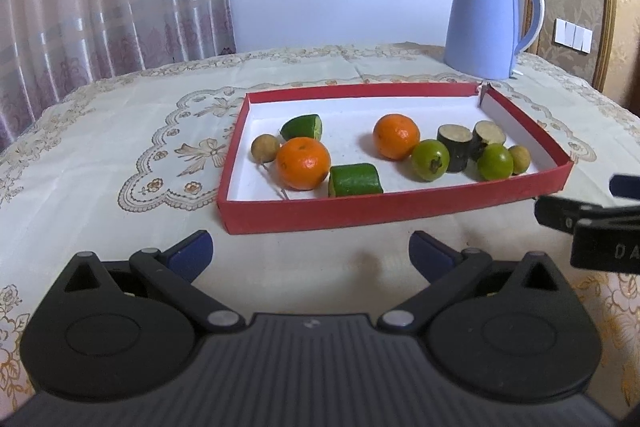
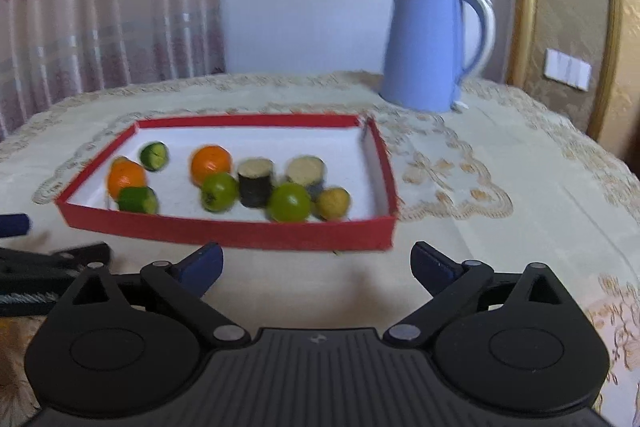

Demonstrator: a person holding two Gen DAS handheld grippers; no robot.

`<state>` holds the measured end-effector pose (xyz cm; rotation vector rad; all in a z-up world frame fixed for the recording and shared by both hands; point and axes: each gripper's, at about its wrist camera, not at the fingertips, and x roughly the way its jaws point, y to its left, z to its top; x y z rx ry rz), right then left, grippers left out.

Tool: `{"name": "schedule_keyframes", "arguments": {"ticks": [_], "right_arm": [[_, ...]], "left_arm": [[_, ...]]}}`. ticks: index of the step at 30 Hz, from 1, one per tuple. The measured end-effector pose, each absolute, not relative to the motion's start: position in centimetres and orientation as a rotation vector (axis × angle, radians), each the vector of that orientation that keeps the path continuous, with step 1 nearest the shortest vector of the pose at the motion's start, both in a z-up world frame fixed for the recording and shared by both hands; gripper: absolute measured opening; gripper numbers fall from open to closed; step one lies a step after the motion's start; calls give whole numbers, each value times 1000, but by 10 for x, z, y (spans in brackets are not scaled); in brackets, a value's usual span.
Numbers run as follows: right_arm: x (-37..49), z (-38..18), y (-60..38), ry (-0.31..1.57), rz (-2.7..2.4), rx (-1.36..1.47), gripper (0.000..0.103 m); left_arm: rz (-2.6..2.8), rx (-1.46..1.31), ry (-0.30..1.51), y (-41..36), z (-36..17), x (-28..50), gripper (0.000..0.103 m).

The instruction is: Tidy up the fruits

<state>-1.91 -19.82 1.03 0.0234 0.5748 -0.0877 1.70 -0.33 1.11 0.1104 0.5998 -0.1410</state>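
A shallow red tray (image 1: pixel 372 209) with a white floor holds several fruits: two oranges (image 1: pixel 303 163) (image 1: pixel 396 136), two round green fruits (image 1: pixel 430 159), green cucumber-like pieces (image 1: pixel 355 180), dark cut cylinders (image 1: pixel 455 146) and small tan fruits (image 1: pixel 265 148). My left gripper (image 1: pixel 311 253) is open and empty, just in front of the tray's near wall. My right gripper (image 2: pixel 317 265) is open and empty, in front of the tray's (image 2: pixel 224 229) right half. The right gripper's side shows in the left wrist view (image 1: pixel 592 227).
A blue electric kettle (image 1: pixel 486 21) (image 2: pixel 430 45) stands behind the tray at the right. An embroidered cream tablecloth (image 1: pixel 120 147) covers the table. Curtains hang at the left, a gold-framed panel at the right.
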Motion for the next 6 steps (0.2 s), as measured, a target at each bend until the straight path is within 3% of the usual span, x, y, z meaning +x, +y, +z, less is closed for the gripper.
{"name": "schedule_keyframes", "arguments": {"ticks": [6], "right_arm": [[-19,2,-206,593,-123,27,101]], "left_arm": [[-149,84,588,-2,13,18,103]]}}
